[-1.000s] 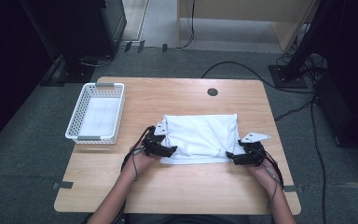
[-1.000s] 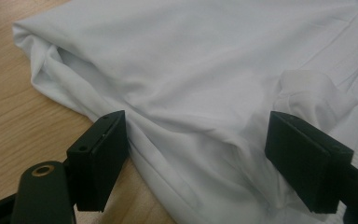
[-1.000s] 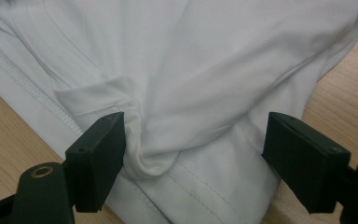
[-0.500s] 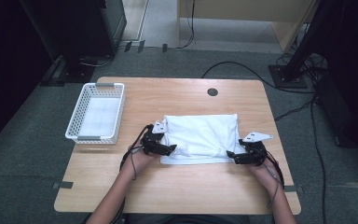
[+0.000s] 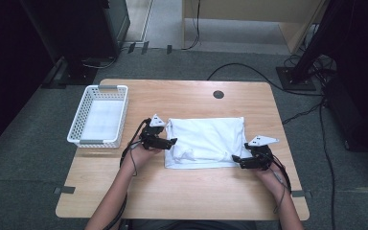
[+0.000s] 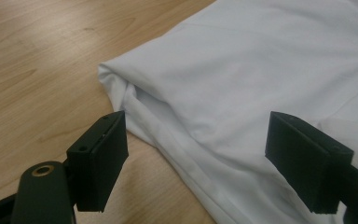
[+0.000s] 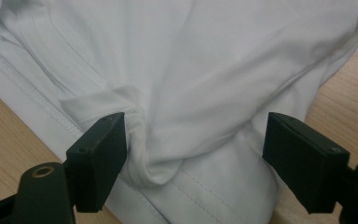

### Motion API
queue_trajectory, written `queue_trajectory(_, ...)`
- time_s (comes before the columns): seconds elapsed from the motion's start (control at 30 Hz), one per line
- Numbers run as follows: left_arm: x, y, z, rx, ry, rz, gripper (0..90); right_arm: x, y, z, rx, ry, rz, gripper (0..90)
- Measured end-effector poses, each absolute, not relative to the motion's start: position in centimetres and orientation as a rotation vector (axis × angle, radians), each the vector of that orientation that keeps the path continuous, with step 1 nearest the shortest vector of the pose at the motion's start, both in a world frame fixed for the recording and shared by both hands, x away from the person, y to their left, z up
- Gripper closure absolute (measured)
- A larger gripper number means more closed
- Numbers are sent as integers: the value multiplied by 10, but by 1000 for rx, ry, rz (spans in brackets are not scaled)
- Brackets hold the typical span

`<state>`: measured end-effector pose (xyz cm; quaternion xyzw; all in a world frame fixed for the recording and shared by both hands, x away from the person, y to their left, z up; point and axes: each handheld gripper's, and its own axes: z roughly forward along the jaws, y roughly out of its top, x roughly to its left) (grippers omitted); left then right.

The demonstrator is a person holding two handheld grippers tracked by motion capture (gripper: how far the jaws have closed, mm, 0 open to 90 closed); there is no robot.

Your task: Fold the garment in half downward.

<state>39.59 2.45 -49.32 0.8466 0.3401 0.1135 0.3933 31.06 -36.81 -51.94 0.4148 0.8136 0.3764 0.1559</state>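
Tabletop (image 5: pixel 182 191) of pale wood carries everything here, and the largest thing on it is a white folded garment (image 5: pixel 206 139) lying flat near the middle, slightly toward the person. It looks like thin knit cloth: light, soft and limp, likely to sag and unfold wherever it is not supported, and not fragile. Its stitched hem and the rolled folds along the edges seem the best places to pinch, since a doubled edge gives the jaws something thick to bite on.

To the left, well apart from the cloth, stands a white perforated basket (image 5: pixel 79 139) with something flat and white lying in it. Nothing stands between the cloth and the basket, so I judge the way clear. A dark round grommet (image 5: pixel 218 94) sits in the wood beyond the cloth.

The left gripper (image 5: pixel 168 142) is at the cloth's left edge, its jaws spread wide with the folded corner between them but not pinched. The right gripper (image 5: pixel 237 159) is at the near right corner, jaws equally wide, straddling a bunched fold (image 7: pixel 142 154); one jaw brushes it, yet nothing is clamped.
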Motion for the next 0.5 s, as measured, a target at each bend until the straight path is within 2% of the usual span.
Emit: queue_trajectory(0.5, 427, 20, -498, 2111, 883, 294, 216, 311, -368, -521, 1198, 2333, 1076, 222)
